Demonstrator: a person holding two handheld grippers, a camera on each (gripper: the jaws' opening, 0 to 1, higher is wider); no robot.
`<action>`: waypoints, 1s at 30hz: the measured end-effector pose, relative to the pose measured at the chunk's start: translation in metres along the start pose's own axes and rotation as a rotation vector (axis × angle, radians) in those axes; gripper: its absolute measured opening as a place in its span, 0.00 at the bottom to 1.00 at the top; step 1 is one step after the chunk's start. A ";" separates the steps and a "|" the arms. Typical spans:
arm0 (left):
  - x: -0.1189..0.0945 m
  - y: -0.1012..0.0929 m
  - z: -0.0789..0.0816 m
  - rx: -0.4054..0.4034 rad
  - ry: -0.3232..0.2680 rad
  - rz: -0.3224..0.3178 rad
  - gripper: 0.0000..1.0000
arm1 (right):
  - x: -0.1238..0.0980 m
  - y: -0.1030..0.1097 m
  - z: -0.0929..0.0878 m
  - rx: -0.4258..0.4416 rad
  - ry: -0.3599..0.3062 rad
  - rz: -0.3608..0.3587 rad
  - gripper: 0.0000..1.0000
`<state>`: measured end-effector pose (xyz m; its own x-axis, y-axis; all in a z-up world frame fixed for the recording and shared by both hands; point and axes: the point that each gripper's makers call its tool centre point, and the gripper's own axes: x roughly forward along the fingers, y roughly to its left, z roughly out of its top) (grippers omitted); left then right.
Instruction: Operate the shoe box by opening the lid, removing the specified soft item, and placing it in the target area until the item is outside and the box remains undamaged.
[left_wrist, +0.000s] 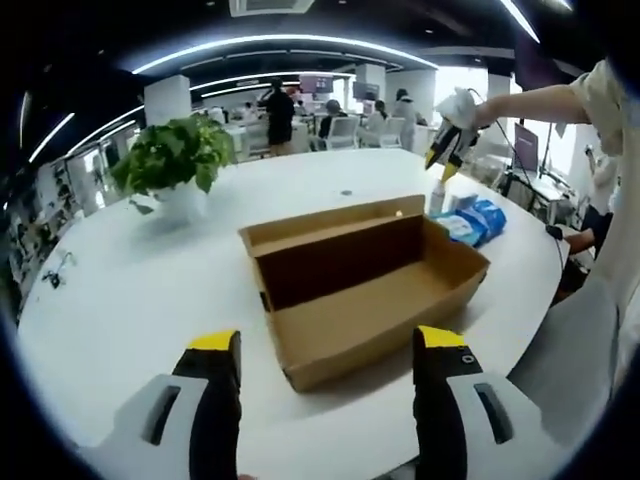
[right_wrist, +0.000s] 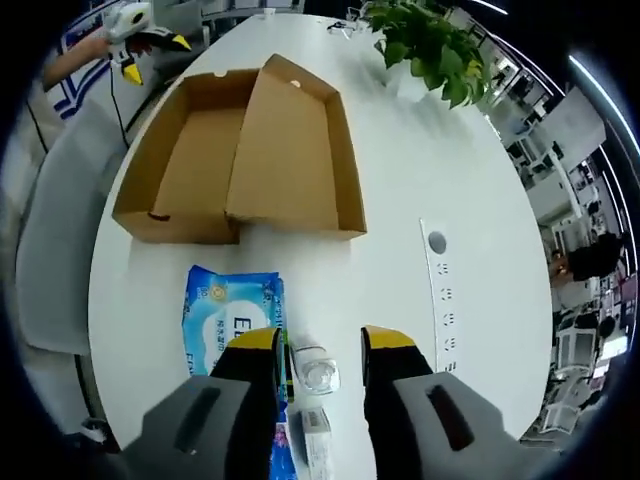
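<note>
We can read very little here. In the right gripper view, the blue and white soft plastic pack (right_wrist: 232, 318), lying on the white round table (right_wrist: 400, 200) just beside the open brown cardboard shoe box (right_wrist: 240, 150), carries large white lettering that starts with an "E" (the letters after it run under the gripper's jaw, and the smaller print is too blurred for us to make out). In the left gripper view, the same pack (left_wrist: 475, 220) is too small for any lettering to be read. The box shows no print we can read.
</note>
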<state>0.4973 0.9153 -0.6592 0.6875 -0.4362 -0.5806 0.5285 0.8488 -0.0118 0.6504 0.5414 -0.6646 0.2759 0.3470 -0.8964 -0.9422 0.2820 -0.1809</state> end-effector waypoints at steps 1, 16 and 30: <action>0.000 0.002 -0.001 -0.002 0.004 0.007 0.63 | -0.001 -0.001 0.004 0.027 -0.016 -0.014 0.29; 0.010 0.032 -0.012 -0.079 0.025 0.095 0.31 | 0.010 -0.003 0.038 0.321 -0.135 -0.103 0.25; 0.024 0.039 -0.024 -0.145 0.075 0.078 0.15 | 0.040 -0.013 0.052 0.547 -0.182 -0.150 0.20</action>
<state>0.5221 0.9455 -0.6931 0.6815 -0.3483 -0.6436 0.3941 0.9157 -0.0782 0.6832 0.5981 -0.6770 0.4719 0.4021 -0.7846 -0.6691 0.7429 -0.0217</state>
